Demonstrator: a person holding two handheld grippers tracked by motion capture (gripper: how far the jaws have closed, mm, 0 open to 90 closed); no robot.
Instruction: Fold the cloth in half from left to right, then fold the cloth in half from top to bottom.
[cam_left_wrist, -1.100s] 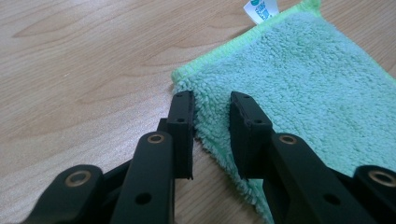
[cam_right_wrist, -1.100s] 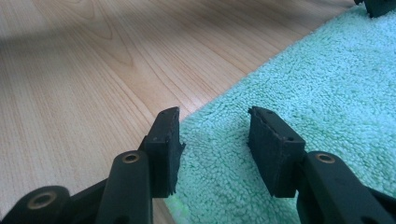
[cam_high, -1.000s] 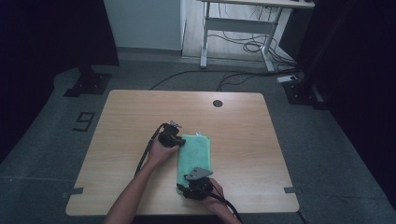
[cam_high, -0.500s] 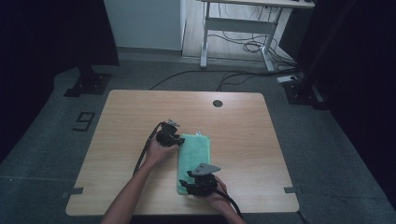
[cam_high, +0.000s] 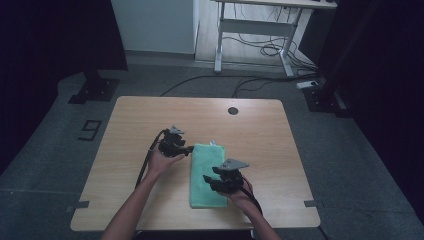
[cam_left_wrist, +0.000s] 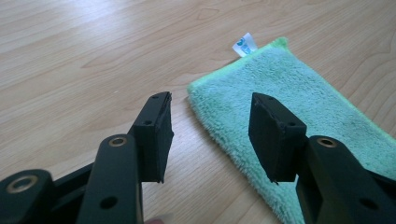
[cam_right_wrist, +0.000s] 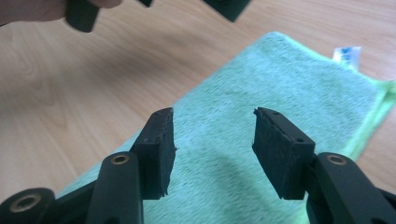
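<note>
Right hand-held gripper (cam_high: 216, 181) sits nearest, over the near half of the green microfibre cloth (cam_high: 207, 175), at about 5 o'clock from the worktop's (cam_high: 150, 115) centre. In the right gripper view its jaws stand spread, nothing between them, cloth pile (cam_right_wrist: 261, 93) directly below and not touching the pads. They have just been opening a little. I read that as a release: cloth is down and flat, so the grip is no longer needed.

The cloth lies folded into a long narrow strip, running near-to-far just right of centre, long axis roughly 6 to 12 o'clock. Edges look squared, folded side neat, which suggests the fold is finished or one more fold is pending.

Left hand-held gripper (cam_high: 188, 149) is at the far left corner of the cloth, about 10 o'clock from the right one. In the left gripper view the jaws are spread wide and empty, one pad over bare wood, the other over the cloth edge (cam_left_wrist: 224, 116). They have just been opening, quickly. Placement fits having let that corner go once it was lined up.

White care tag (cam_left_wrist: 245, 44) sticks out at the far corner, lying on the worktop; it marks the hemmed end.

Far edge of the worktop: dark cable grommet (cam_high: 232, 110) at 12 o'clock, well apart from the cloth.
</note>
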